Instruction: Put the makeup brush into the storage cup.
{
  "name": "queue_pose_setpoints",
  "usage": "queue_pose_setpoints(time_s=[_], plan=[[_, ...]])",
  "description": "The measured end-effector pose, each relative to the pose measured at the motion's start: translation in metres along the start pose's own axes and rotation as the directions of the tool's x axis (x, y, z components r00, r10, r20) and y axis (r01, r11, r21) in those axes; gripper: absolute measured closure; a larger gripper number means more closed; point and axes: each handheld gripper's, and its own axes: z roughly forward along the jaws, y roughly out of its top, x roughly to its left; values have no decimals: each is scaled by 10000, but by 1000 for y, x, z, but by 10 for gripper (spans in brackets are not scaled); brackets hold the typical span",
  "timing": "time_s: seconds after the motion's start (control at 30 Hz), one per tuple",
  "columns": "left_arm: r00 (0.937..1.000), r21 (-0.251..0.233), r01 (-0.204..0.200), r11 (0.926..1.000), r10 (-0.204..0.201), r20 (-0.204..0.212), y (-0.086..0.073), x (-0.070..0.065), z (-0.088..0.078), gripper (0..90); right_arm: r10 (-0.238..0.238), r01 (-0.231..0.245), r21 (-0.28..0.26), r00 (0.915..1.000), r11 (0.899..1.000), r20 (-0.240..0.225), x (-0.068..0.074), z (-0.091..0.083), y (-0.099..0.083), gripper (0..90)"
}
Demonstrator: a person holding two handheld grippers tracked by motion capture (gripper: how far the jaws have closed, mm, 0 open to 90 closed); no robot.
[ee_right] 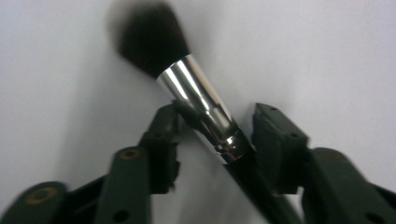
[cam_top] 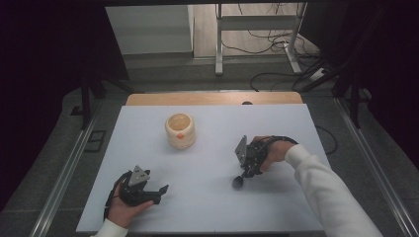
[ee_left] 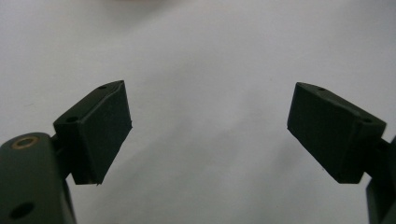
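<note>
**Right gripper closes in on a makeup brush**

White tabletop [cam_top: 207, 197] fills the workspace, with a wooden edge at its far side and a dark floor with cables and a metal stand beyond.

Near the table's right side, the right gripper [cam_top: 245, 170] points down at a makeup brush [cam_top: 238, 182], whose dark bristle head lies on the surface just below the tips in the high view. From the right gripper view, the brush [ee_right: 201, 102] runs slantwise between the jaws: its black bristles lie ahead of the tips, its shiny silver ferrule sits in the gap, and its black handle passes back toward the gripper body. One jaw touches the ferrule's side and the other lies against the handle just behind it, so the brush sits pinched between them, though the blurred frame leaves the firmness of the hold unclear.

Well off to that gripper's left, the left gripper [cam_top: 160, 191] rests low over the table in the person's hand, its jaws standing wide apart over bare white surface [ee_left: 210, 140].

A cream-coloured round pot [cam_top: 180, 131] stands farther out, beyond and between the two grippers, apart from both
</note>
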Motion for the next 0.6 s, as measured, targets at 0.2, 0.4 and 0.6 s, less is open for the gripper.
queue_pose_setpoints(time_s=[0.2, 0.4, 0.6], plan=[[10000, -36, 8, 10000, -8, -3, 0, 0, 0, 144, 147, -147, 110, 9999, 9998, -26, 1, -1, 2, 715], [10000, -26, 29, 10000, -29, -25, 0, 1, 0, 144, 857, -857, 118, 9963, 9962, 16, 0, -1, 2, 720], [10000, 9, 26, 10000, -26, -23, 0, 2, 0, 144, 1582, -1586, -167, 9871, 9872, -224, 1, -8, 6, 722]])
